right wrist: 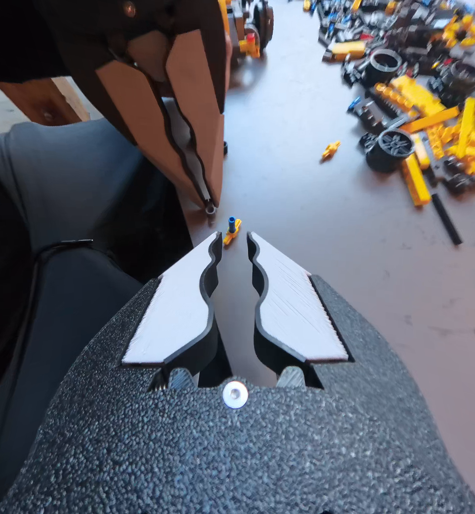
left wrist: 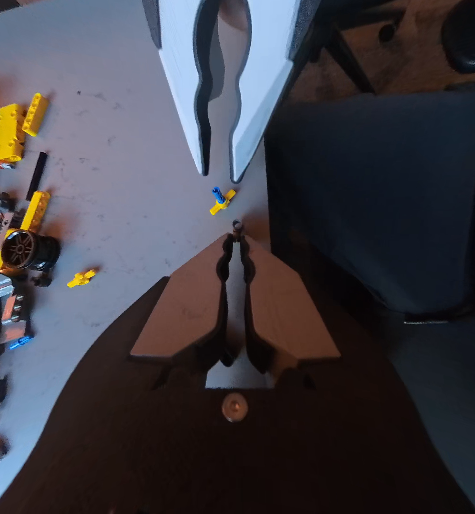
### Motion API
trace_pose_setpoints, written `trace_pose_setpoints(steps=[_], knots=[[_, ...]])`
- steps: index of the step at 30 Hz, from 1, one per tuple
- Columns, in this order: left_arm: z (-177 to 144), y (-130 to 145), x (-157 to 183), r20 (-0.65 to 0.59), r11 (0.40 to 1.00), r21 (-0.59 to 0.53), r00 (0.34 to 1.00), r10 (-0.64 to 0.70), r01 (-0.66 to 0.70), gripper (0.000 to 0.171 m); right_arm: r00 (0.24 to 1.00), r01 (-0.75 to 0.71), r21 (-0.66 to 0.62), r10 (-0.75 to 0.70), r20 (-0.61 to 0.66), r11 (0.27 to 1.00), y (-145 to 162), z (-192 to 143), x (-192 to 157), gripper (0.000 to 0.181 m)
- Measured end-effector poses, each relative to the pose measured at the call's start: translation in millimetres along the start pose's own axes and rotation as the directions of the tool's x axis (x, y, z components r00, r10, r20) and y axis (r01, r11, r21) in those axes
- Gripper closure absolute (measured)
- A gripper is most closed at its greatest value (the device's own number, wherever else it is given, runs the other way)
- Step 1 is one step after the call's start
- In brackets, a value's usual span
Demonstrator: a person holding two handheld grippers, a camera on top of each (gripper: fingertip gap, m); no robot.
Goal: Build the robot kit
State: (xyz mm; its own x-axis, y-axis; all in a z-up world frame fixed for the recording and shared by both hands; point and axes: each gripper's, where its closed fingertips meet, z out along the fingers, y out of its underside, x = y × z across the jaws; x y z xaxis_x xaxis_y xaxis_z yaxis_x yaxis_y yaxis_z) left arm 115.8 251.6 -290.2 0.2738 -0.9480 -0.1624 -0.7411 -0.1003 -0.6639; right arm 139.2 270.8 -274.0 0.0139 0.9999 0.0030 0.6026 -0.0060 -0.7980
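A small yellow cross connector with a blue pin stuck in it (left wrist: 221,200) lies on the grey table (left wrist: 125,144) near its edge. My left gripper (left wrist: 236,236), with brown fingers, is shut on a small grey bush (left wrist: 236,224) that sticks out of its tips, just short of the connector. My right gripper (right wrist: 234,236), with white fingers, is open and empty, its tips on either side of the near end of the connector (right wrist: 232,230). The right gripper also shows in the left wrist view (left wrist: 220,176), and the left gripper in the right wrist view (right wrist: 209,205) with the bush (right wrist: 210,209).
A heap of yellow and black bricks with a black wheel (left wrist: 22,249) lies at the left of the left wrist view. A loose yellow connector (left wrist: 81,279) and a black axle (left wrist: 37,175) lie near it. A dark chair seat (left wrist: 383,208) sits past the table edge. Left tips to right tips: about 4 centimetres. Between my right fingertips and the black axle (left wrist: 37,175) there is roughly 15 centimetres. Look for it in the right wrist view (right wrist: 447,219) too.
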Motion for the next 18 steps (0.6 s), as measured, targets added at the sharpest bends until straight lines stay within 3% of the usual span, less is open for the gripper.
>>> trace_pose_setpoints(steps=[11,18], knots=[[3,-2,-3,-0.046,0.999,0.012,0.998,-0.041,0.042,0.170,1.000,-0.013,-0.034,0.013,0.003,0.999,5,13,-2,0.164],[5,-3,-4,-0.042,1.000,0.005,0.999,-0.030,0.031,0.169,0.999,-0.029,-0.030,0.030,0.015,0.999,8,17,-2,0.175]])
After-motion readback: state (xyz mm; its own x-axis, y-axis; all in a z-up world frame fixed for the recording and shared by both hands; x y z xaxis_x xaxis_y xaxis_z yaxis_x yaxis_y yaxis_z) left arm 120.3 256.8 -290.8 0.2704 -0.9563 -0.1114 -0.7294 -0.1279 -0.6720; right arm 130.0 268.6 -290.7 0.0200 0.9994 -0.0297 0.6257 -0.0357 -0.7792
